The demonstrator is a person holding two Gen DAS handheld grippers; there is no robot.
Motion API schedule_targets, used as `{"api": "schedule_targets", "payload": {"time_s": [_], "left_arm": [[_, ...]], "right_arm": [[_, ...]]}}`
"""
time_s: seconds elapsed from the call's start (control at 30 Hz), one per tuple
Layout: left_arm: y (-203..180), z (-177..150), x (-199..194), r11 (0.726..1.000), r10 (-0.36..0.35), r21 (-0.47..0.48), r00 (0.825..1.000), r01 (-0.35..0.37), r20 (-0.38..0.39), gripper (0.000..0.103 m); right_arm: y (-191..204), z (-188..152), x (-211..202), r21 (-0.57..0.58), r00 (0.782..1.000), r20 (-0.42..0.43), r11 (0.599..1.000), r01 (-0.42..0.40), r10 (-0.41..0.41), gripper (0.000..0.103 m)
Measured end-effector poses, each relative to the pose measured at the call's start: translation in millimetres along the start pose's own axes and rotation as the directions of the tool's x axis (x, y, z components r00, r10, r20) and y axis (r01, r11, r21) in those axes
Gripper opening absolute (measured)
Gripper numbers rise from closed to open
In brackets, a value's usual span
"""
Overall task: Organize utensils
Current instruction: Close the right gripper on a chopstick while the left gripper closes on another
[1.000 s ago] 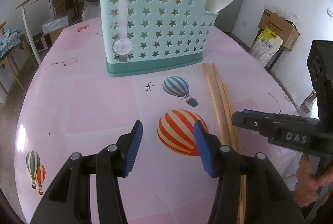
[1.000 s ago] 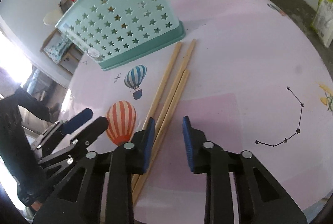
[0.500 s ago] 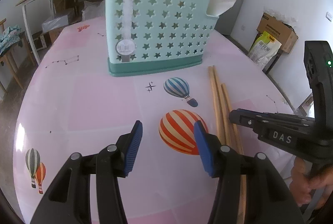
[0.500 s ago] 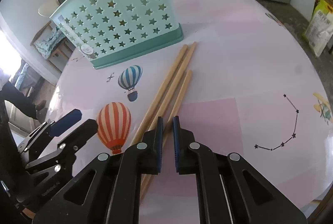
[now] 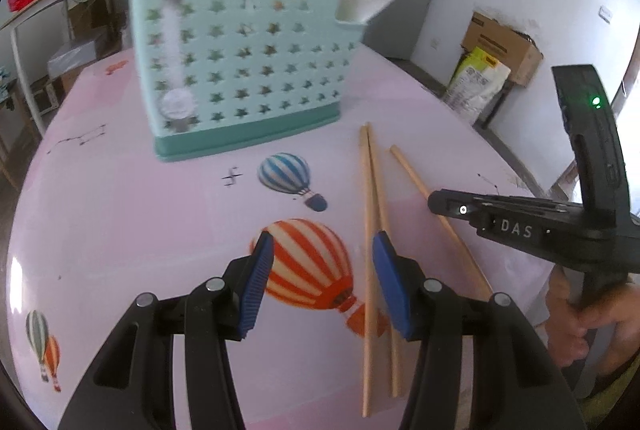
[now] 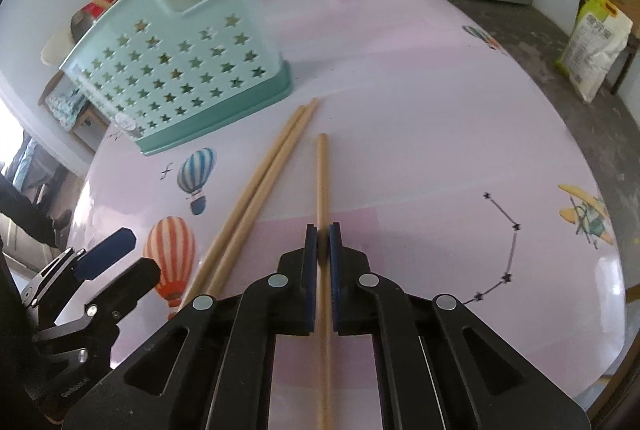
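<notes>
A round table [image 6: 400, 78] covered in a pale pink cloth printed with hot-air balloons, star constellations and a small aeroplane carries everything. Toward its far edge stands a mint-green utensil caddy [image 5: 240, 70] with star-shaped cut-outs and a darker green base, resting directly on the cloth. Nearer the middle lie two wooden chopsticks [image 6: 256, 186] side by side and touching, their far tips close to the caddy's base. A third chopstick [image 6: 322, 182] runs just beside them, angled apart.
</notes>
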State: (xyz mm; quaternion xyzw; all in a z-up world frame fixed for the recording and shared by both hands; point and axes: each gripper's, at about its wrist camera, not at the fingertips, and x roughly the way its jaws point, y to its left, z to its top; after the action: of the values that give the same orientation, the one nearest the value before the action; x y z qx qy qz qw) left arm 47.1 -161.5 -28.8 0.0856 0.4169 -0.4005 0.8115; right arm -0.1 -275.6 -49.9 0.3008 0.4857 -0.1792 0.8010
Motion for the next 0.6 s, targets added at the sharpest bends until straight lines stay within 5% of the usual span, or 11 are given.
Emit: {"api": "schedule_targets", "payload": {"time_s": [0.2,0.47,0.6], "left_arm": [[-7.4,9.6,19.5,1.0,-0.008,0.028,0.999,0.01,-0.041,0.035],[-15.2,13.7,29.8,0.999,-0.029,0.038,0.997,0.032,-0.073,0.033],[-23.6,14.0,37.5,0.996,0.015,0.083,0.997,-0.009,-0.074,0.033]], "right_arm": [[-7.6,-0.3,-3.6,0.006,1.0,0.004,1.0,-0.019,0.019,0.004],[-15.2,-1.8,-5.8,0.022,0.998,0.007,0.998,-0.055,0.055,0.004],[-17.3,-1.2,-6.4,0.028,0.998,0.007,0.997,-0.069,0.069,0.004]]}}
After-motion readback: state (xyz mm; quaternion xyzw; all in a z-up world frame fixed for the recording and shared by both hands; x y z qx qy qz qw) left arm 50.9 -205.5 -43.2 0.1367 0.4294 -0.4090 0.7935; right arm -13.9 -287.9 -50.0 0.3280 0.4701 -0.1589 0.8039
